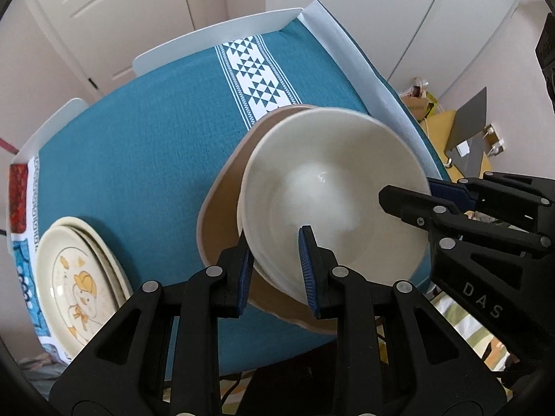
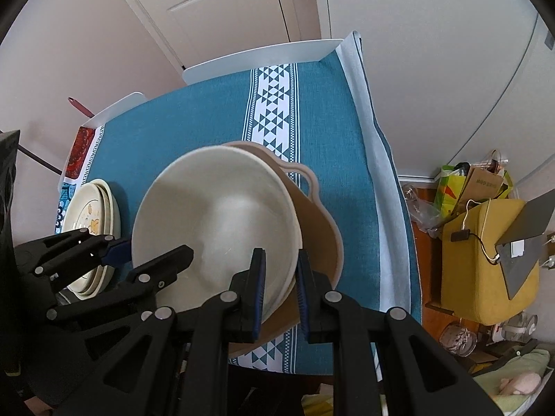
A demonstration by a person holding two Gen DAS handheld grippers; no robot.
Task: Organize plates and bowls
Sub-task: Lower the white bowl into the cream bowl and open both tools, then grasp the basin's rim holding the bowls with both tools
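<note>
A white bowl (image 1: 329, 194) sits inside a larger tan bowl with handles (image 1: 222, 215) on a teal tablecloth. My left gripper (image 1: 274, 270) is shut on the white bowl's near rim, one finger inside and one outside. My right gripper (image 2: 281, 287) is shut on the opposite rim of the same white bowl (image 2: 215, 215), above the tan bowl (image 2: 319, 222). Each gripper shows in the other's view, the right one (image 1: 412, 204) and the left one (image 2: 152, 260). A stack of cream plates (image 1: 76, 277) with a cartoon print lies at the table's left, also in the right wrist view (image 2: 90, 215).
The teal tablecloth (image 1: 145, 145) has a white patterned stripe (image 1: 256, 76). White chair backs (image 1: 215, 41) stand at the far edge. Right of the table are a yellow seat (image 2: 485, 260) with a grey laptop, bags and clutter on the floor.
</note>
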